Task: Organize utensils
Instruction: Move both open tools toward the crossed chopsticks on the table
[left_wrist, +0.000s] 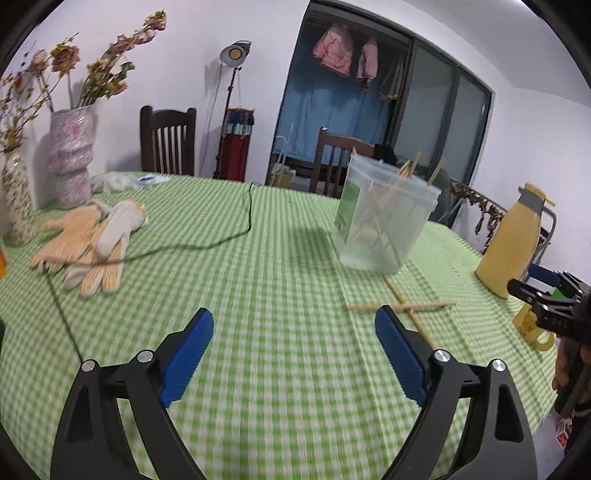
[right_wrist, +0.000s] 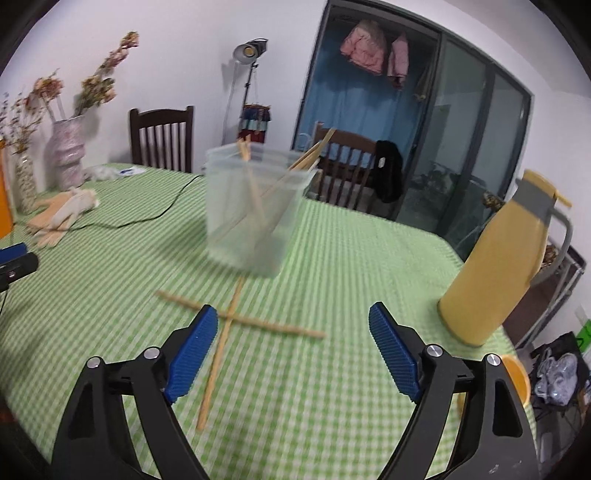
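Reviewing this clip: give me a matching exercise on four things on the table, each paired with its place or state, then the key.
Things:
1. clear tub
2. two loose chopsticks
3. yellow jug
4. work gloves

States:
A. crossed flat on the cloth
B. upright near the right table edge
C. holds several chopsticks
D. beside the vases, under a black cable

Pairs: 1-C, 2-A, 3-B, 4-D

We see an evenly, brightly lit room through two fisheye views with dark curved corners and bent edges. Motion blur smears the checked tablecloth (left_wrist: 280, 258) and clear container (right_wrist: 255, 206). A soft shadow lies left of the container.
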